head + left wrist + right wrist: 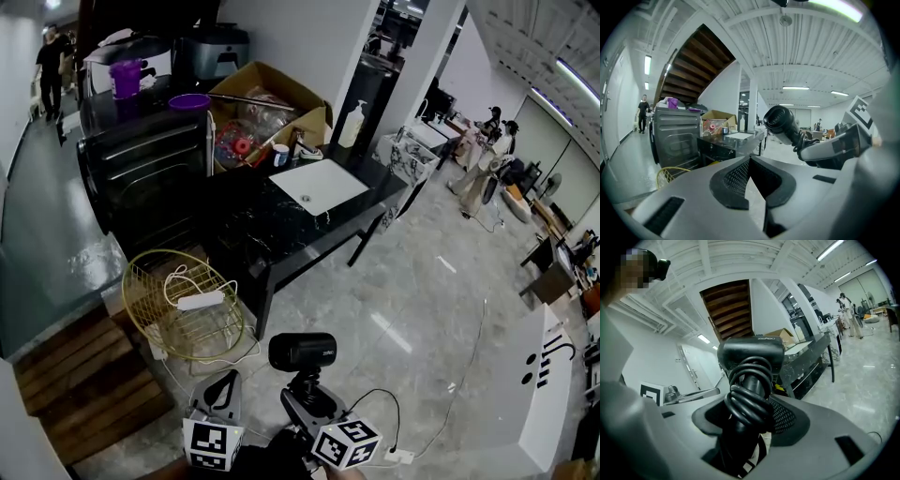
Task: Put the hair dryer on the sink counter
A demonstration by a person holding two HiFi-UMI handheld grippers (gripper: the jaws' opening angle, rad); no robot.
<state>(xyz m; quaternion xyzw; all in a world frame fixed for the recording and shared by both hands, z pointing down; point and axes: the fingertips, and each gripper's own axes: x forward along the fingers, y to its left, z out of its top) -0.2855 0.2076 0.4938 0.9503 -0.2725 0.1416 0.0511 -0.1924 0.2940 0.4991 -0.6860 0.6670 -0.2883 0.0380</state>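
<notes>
My right gripper is shut on the handle of a black hair dryer, low in the head view and above the floor. The dryer stands upright with its barrel on top. In the right gripper view its coiled black cord is wrapped around the handle, between the pads of the right gripper. My left gripper hangs just to the left, shut and holding nothing; its view shows the hair dryer off to the right. The black marble sink counter with a white sink lies ahead.
A gold wire basket holding a white power strip sits on the floor before the counter. A cardboard box and a soap bottle stand at the counter's back. A black cabinet is at left, wooden steps at lower left, and a white cable crosses the floor.
</notes>
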